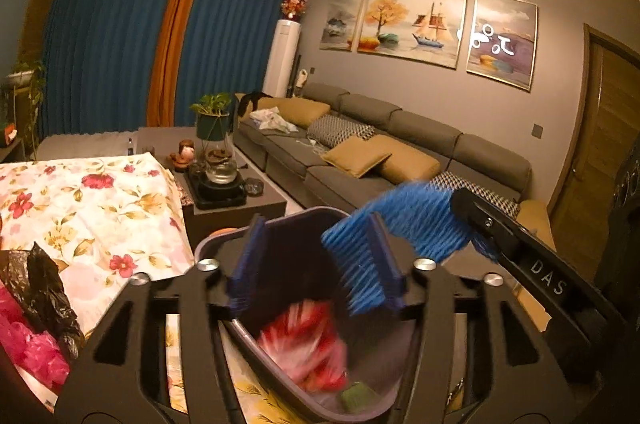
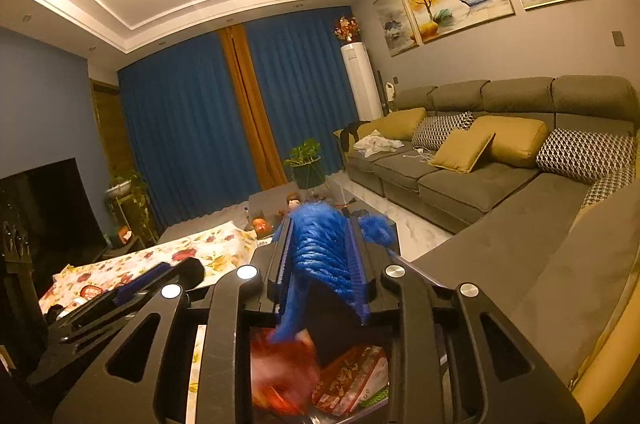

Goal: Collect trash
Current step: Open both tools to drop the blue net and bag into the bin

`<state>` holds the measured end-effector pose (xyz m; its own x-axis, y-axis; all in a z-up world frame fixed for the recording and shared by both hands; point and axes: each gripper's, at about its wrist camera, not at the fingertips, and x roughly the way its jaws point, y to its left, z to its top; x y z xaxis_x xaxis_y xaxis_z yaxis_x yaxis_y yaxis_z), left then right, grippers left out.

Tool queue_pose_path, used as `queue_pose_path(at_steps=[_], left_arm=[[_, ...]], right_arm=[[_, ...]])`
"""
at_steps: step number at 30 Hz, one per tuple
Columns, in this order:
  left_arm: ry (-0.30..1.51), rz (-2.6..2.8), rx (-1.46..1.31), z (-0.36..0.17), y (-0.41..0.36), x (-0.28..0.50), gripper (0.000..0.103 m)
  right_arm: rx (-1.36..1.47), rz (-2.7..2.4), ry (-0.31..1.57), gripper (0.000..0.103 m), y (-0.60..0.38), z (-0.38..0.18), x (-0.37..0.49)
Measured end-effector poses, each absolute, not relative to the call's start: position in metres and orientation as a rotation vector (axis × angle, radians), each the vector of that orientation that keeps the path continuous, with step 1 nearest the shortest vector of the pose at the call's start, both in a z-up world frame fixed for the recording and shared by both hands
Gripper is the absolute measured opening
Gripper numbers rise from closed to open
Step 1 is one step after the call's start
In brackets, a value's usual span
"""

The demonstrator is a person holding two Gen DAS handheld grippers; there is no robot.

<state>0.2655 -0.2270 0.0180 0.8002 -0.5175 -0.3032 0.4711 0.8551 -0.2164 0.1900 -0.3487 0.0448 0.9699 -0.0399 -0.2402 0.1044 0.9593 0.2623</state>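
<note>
My left gripper (image 1: 316, 260) is shut on a dark purple dustpan (image 1: 280, 248), tilted up, with its rim between the blue pads. A blurred red and white wrapper (image 1: 308, 340) and a small green piece (image 1: 356, 394) lie in the pan. My right gripper (image 2: 322, 264) is shut on a blue brush (image 2: 320, 248) and holds it over the pan; its bristles (image 1: 416, 216) show at the right in the left wrist view. The right wrist view shows red snack wrappers (image 2: 352, 380) below the brush.
A table with a floral cloth (image 1: 92, 208) stands at the left, with black and pink plastic bags (image 1: 36, 312) on it. A dark coffee table (image 1: 236, 200) carries a tea set and a plant. A long grey sofa (image 1: 400, 152) with cushions runs along the right wall.
</note>
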Motion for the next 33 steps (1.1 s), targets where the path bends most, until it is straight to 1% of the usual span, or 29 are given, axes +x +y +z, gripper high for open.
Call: queue_pose_path(at_steps=[2, 4, 5, 6, 7, 10, 13, 15, 16, 18, 23, 33], left_arm=[[0.362, -0.516, -0.133, 0.018, -0.225, 0.265, 0.063], [0.361, -0.499, -0.138, 0.017, -0.221, 0.264, 0.068], [0.363, -0.490, -0.140, 0.018, -0.219, 0.263, 0.071], [0.363, -0.480, -0.142, 0.018, -0.217, 0.262, 0.073], [0.363, -0.474, -0.141, 0.018, -0.215, 0.261, 0.075], [0.361, -0.440, -0.132, 0.020, -0.209, 0.256, 0.079], [0.359, -0.407, -0.126, 0.023, -0.200, 0.248, 0.085], [0.356, -0.388, -0.126, 0.023, -0.195, 0.243, 0.087], [0.355, -0.377, -0.124, 0.024, -0.192, 0.239, 0.089], [0.353, -0.353, -0.121, 0.025, -0.184, 0.230, 0.090], [0.344, -0.311, -0.116, 0.028, -0.165, 0.211, 0.093], [0.324, -0.216, -0.128, 0.031, -0.111, 0.171, 0.093]], right_arm=[[0.282, -0.076, 0.238, 0.032, -0.350, 0.044, 0.189], [0.280, -0.081, 0.238, 0.036, -0.351, 0.044, 0.188], [0.278, -0.083, 0.236, 0.041, -0.350, 0.044, 0.187], [0.275, -0.087, 0.234, 0.047, -0.349, 0.044, 0.187], [0.272, -0.091, 0.229, 0.050, -0.349, 0.045, 0.185], [0.266, -0.092, 0.223, 0.052, -0.348, 0.047, 0.181], [0.263, -0.098, 0.216, 0.061, -0.346, 0.049, 0.174], [0.256, -0.109, 0.208, 0.069, -0.345, 0.050, 0.168], [0.253, -0.112, 0.206, 0.071, -0.344, 0.051, 0.167], [0.249, -0.124, 0.198, 0.080, -0.342, 0.052, 0.160], [0.248, -0.122, 0.188, 0.085, -0.334, 0.054, 0.148], [0.232, -0.063, 0.176, 0.086, -0.302, 0.055, 0.127]])
